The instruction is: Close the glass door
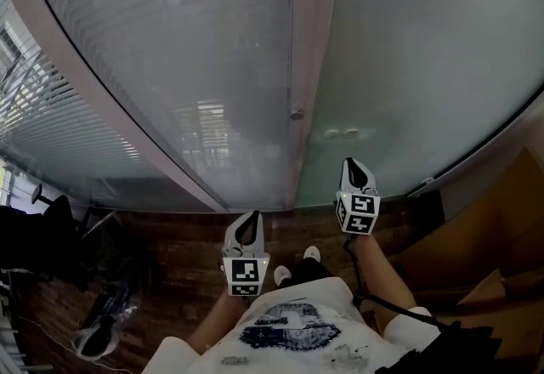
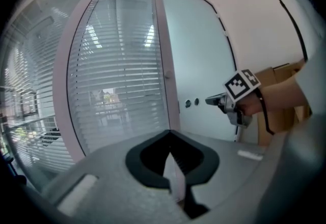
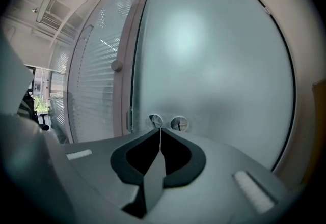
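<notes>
A: Where do we log the frosted glass door [image 1: 408, 66]?
B: Straight ahead of us, its left edge lying along the pale pink frame post [image 1: 308, 41]. Two small round metal fittings [image 1: 341, 133] sit on the door near that edge.
A: And the right tool [image 1: 359, 168]?
B: Jaws pressed together, nothing in them. Its tip is near the door's fittings; we can't tell contact.
A: And the left tool [image 1: 246, 229]?
B: Fully closed too, empty. It's further back from the door, aimed at the slatted-blind glass panel [image 1: 187, 75] left of the door.
A: The brown cardboard box [image 1: 489, 236]?
B: Right of the door, low down.
</notes>
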`<state>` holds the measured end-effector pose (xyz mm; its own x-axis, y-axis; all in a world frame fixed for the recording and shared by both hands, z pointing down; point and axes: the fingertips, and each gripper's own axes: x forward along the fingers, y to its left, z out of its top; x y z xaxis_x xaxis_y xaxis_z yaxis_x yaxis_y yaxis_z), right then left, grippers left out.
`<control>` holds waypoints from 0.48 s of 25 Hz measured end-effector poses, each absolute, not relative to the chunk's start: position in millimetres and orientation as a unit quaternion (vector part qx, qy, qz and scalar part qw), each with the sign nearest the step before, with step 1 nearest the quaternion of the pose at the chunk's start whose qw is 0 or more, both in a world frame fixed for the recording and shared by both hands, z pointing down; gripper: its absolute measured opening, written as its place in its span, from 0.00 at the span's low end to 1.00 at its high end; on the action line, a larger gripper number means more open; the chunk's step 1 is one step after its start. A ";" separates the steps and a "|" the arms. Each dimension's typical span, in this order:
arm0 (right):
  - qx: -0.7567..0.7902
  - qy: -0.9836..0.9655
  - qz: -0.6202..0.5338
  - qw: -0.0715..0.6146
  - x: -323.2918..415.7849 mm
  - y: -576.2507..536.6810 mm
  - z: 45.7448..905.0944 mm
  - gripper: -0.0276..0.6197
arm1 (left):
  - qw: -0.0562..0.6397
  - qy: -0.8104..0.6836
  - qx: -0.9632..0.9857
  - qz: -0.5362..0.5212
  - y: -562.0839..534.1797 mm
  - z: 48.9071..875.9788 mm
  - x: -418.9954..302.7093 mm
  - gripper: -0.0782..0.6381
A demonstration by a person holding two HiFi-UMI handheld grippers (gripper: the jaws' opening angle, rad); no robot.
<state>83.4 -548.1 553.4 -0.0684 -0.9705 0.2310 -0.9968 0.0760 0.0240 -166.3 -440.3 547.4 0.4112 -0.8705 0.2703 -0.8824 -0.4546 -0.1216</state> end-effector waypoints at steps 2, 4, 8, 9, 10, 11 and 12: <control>0.673 -0.732 0.063 0.084 78.6 -541.2 545.3 0.06 | 0.020 -0.518 0.841 0.154 -438.1 549.9 -163.6 0.11; 0.671 -0.736 0.056 0.077 74.3 -533.7 537.8 0.06 | 0.021 -0.514 0.843 0.158 -435.8 551.4 -160.2 0.11; 0.668 -0.740 0.044 0.067 73.9 -521.1 525.1 0.06 | 0.015 -0.507 0.847 0.157 -436.6 548.8 -150.1 0.11; 0.668 -0.740 0.041 0.065 74.7 -517.8 522.5 0.06 | 0.014 -0.507 0.847 0.157 -436.6 548.2 -148.0 0.11; 0.667 -0.741 0.038 0.064 75.5 -514.3 519.9 0.06 | 0.013 -0.507 0.847 0.158 -436.0 547.8 -145.9 0.11; 0.666 -0.743 0.036 0.062 76.3 -510.5 517.2 0.06 | 0.013 -0.507 0.847 0.159 -435.0 547.4 -143.5 0.11; 0.663 -0.745 0.034 0.060 77.2 -506.5 514.3 0.06 | 0.012 -0.507 0.847 0.160 -433.9 547.0 -140.5 0.11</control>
<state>77.2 -506.5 514.3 -0.1126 -0.9846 0.1340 -0.9926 0.1175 0.0297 -140.5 -433.9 547.0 0.4357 -0.8545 0.2828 -0.8621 -0.4865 -0.1418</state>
